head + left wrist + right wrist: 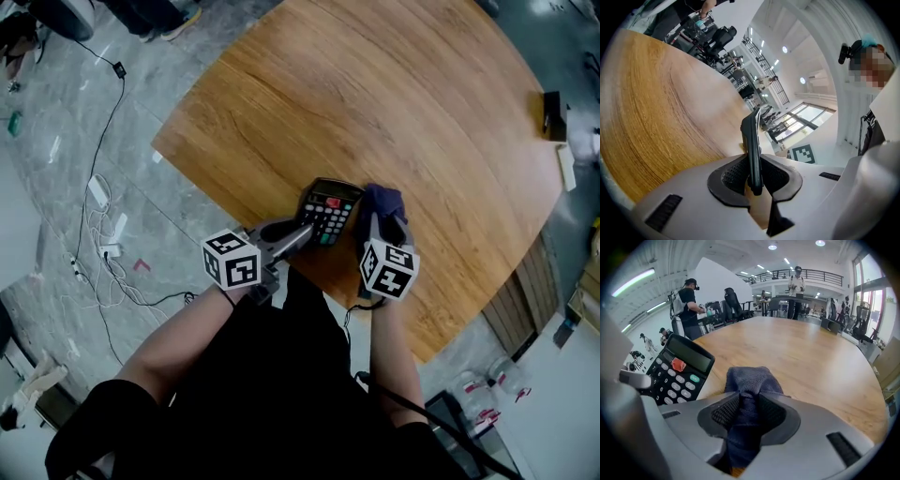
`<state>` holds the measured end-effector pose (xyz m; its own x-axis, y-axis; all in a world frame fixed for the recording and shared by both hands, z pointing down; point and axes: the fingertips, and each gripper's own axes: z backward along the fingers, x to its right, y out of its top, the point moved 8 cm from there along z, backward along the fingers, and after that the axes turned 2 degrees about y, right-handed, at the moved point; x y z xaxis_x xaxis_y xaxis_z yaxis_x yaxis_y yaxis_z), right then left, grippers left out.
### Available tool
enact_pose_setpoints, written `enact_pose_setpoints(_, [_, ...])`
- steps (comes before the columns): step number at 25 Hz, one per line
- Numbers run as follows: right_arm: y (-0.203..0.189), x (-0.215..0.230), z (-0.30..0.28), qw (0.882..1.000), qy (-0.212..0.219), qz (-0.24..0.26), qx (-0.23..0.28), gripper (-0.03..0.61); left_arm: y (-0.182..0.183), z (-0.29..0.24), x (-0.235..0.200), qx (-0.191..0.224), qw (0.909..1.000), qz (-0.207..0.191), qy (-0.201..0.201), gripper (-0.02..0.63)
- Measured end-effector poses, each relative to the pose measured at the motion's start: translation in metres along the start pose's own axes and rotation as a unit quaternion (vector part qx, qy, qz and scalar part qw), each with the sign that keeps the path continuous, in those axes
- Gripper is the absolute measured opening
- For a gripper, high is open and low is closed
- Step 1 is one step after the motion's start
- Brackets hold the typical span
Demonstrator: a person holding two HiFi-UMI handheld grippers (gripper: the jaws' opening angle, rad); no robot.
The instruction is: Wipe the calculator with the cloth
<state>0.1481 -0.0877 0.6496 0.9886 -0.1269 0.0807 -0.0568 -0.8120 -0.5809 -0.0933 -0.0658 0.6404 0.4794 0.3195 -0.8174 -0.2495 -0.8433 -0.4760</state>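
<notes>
Wooden table [811,357] backs the calculator [675,373], its key digits barely legible.

A: What's underfoot?
B: A grey marbled floor [56,169] down the left of the head view, with a white power strip [97,191] and loose cables lying on it.
A: Furniture?
B: A large wooden table [403,112] with a rounded edge fills the upper right. In the right gripper view, dark office chairs [732,303] stand at its far side, upper left.
A: And the room itself?
B: White walls and a railed balcony [811,273] at top centre. Round ceiling lights [772,247] are on, and tall windows [874,291] run along the right edge.
</notes>
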Motion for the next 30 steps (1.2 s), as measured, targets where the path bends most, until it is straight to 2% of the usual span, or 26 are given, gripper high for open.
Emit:
enact_pose_setpoints(7, [0.002,0.0,0.004,1.0,0.008,0.02,0.02,0.062,0.009,0.002,0.007,0.008,1.0,0.002,-0.004,0.071])
enact_pose_setpoints(10, [0.016,-0.005,0.029,0.998,0.014,0.027,0.052,0.058,0.019,0.004,0.019,0.009,0.9999,-0.007,-0.013,0.071])
enact_pose_setpoints(12, [0.038,-0.012,0.055,0.995,0.024,0.032,0.091,0.058,0.03,0.008,0.029,0.013,0.9996,-0.017,-0.02,0.071])
enact_pose_setpoints(15, [0.078,-0.024,0.103,0.985,0.037,0.039,0.166,0.058,0.047,0.015,0.048,0.027,0.9988,-0.025,-0.032,0.071])
enact_pose_setpoints(18, [0.116,-0.04,0.148,0.969,0.061,0.051,0.234,0.058,0.065,0.02,0.07,0.038,0.997,-0.048,-0.047,0.071])
enact_pose_setpoints(21, [0.137,-0.063,0.178,0.955,0.086,0.074,0.274,0.058,0.078,0.022,0.094,0.045,0.9945,-0.07,-0.063,0.071])
enact_pose_setpoints(26, [0.137,-0.104,0.186,0.947,0.122,0.109,0.277,0.058,0.08,0.026,0.12,0.047,0.9911,-0.093,-0.083,0.071])
enact_pose_setpoints(30, [0.129,-0.129,0.188,0.944,0.15,0.124,0.267,0.058,0.076,0.032,0.126,0.048,0.9909,-0.092,-0.086,0.071])
